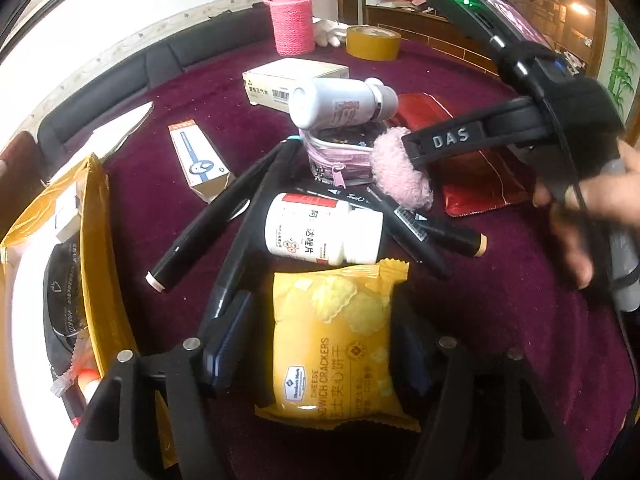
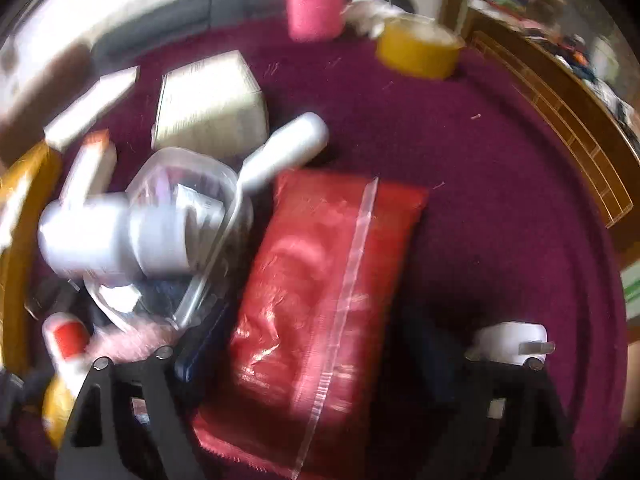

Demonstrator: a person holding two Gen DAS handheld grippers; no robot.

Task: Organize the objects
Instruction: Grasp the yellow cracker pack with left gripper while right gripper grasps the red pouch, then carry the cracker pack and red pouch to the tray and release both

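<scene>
My left gripper (image 1: 320,344) points down at the purple tablecloth (image 1: 500,320) and is open. A yellow cheese cracker packet (image 1: 332,340) lies flat between its fingers, with a gap on each side. Just beyond it are a white pill bottle (image 1: 320,236) on its side and several black markers (image 1: 200,228). My right gripper (image 2: 312,348) is open too, with a red plastic pouch (image 2: 320,280) lying between its fingers. In the left wrist view its black finger (image 1: 448,138) reaches over a pink fluffy scrunchie (image 1: 400,172), and a hand (image 1: 580,232) holds its handle.
A yellow open bag (image 1: 92,240) with items inside sits at the left. Behind the pile lie a white bottle (image 1: 340,108), pink zip pouch (image 1: 336,156), blue-white box (image 1: 202,164), white carton (image 1: 288,80), pink-sleeved jar (image 1: 292,20) and tape roll (image 1: 372,42). A white plug (image 2: 512,340) lies right.
</scene>
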